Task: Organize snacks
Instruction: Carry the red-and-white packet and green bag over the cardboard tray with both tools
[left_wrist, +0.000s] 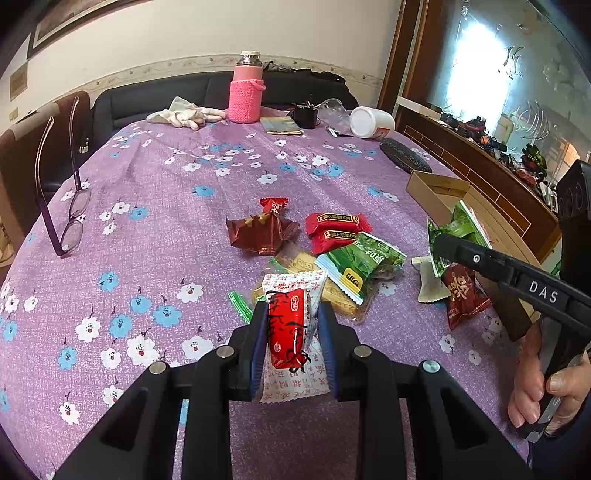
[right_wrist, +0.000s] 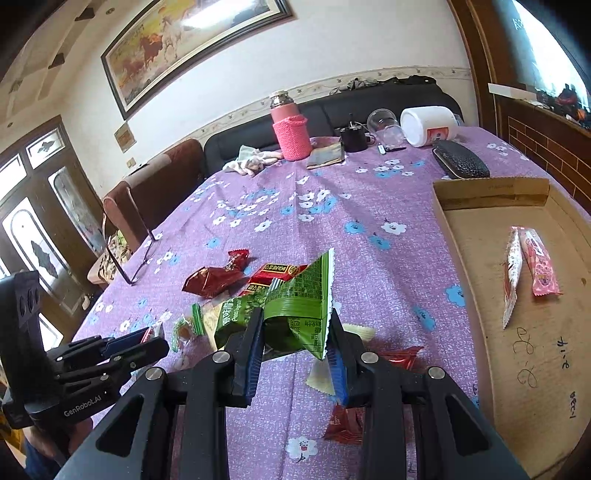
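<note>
Cardboard box (right_wrist: 480, 258) right of the right gripper (right_wrist: 295, 354) holds two packets; several wait ahead on the tabletop (left_wrist: 166, 221). Its fingers pinch a green snack (right_wrist: 303, 302); the left gripper (left_wrist: 291, 350) clamps a red-white one (left_wrist: 291, 325).

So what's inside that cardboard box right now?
In the cardboard box lie two packets: a pink snack packet and a red-and-white packet. Its near corner is cut off by the picture edge.

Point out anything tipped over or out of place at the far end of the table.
The white jar lies on its side near the far right edge, beside a clear cup also on its side. The pink bottle stands upright.
</note>
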